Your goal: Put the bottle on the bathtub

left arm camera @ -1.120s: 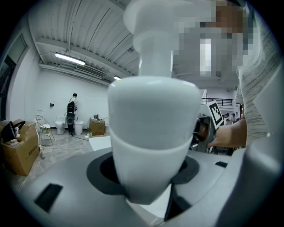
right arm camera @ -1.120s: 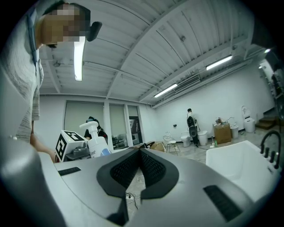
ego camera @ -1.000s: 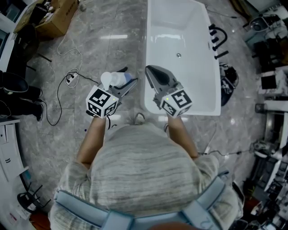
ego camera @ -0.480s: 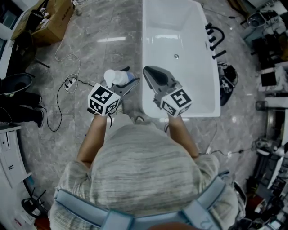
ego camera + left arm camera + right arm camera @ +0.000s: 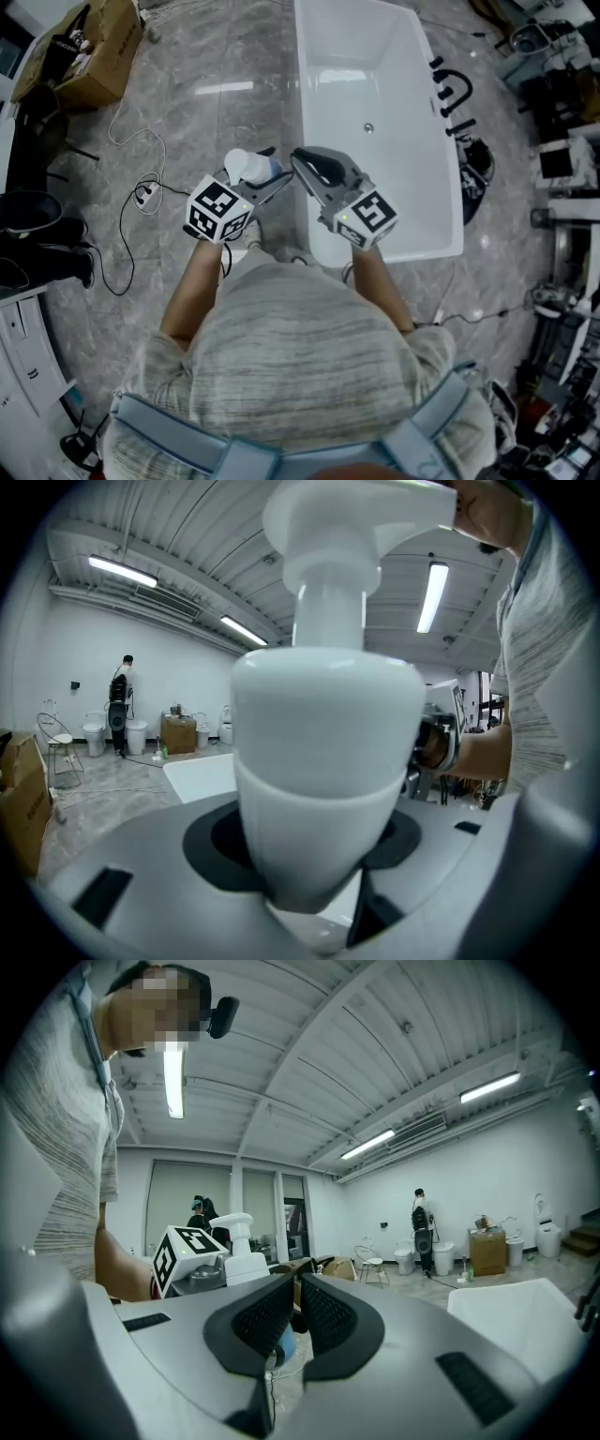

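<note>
Left gripper [image 5: 266,178] carries the load; right gripper [image 5: 285,1321] is empty, its jaws nearly together. Just to the right lies the bathtub [image 5: 302,103], whose flat left rim looks like the landing place, though its width is hard to judge from above. The white bottle [image 5: 246,167], clamped low on its body, hangs over the floor beside that rim. Carry it across upright and seat the base fully before releasing. Its pump head [image 5: 361,517] probably makes it top-heavy.

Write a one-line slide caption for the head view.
Left gripper holds a white-topped bottle beside the bathtub; right gripper, jaws shut and empty, near its rim.
</note>
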A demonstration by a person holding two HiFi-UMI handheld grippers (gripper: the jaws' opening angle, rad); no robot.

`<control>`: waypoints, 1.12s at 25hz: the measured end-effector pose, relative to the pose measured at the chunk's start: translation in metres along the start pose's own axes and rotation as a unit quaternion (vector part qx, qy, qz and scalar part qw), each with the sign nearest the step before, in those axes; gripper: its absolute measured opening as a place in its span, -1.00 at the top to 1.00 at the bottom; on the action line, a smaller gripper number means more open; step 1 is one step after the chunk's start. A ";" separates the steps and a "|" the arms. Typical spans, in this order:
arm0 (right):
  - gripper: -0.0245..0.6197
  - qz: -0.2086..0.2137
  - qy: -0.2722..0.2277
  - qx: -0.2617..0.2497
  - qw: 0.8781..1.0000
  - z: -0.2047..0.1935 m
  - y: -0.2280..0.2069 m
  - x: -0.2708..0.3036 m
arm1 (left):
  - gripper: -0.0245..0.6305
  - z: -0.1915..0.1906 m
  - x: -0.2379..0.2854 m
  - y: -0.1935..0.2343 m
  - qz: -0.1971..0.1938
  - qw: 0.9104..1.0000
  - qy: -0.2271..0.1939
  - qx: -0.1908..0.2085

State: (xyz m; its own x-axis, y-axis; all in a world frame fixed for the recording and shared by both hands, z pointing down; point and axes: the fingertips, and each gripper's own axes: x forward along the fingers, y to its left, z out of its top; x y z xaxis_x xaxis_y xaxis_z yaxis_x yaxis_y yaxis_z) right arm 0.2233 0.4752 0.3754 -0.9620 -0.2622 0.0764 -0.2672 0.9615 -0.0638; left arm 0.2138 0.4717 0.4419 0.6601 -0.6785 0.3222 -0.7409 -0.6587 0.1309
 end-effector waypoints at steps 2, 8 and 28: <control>0.91 0.009 0.003 -0.006 1.000 0.001 -0.004 0.022 | 0.16 -0.001 0.000 0.019 -0.009 1.000 0.007 0.002; 0.91 0.012 0.009 0.003 1.000 0.005 -0.021 0.081 | 0.16 0.005 -0.002 0.079 -0.021 1.000 0.016 0.008; 0.90 -0.003 0.046 -0.021 0.999 0.001 -0.075 0.173 | 0.16 0.003 -0.016 0.189 -0.036 0.999 0.013 0.005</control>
State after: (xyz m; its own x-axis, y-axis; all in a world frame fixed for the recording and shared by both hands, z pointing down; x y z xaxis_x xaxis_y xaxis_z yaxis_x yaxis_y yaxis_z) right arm 0.0771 0.3573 0.3926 -0.9509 -0.2604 0.1675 -0.2676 0.9633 -0.0218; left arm 0.0642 0.3570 0.4583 0.7084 -0.6202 0.3370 -0.6901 -0.7088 0.1461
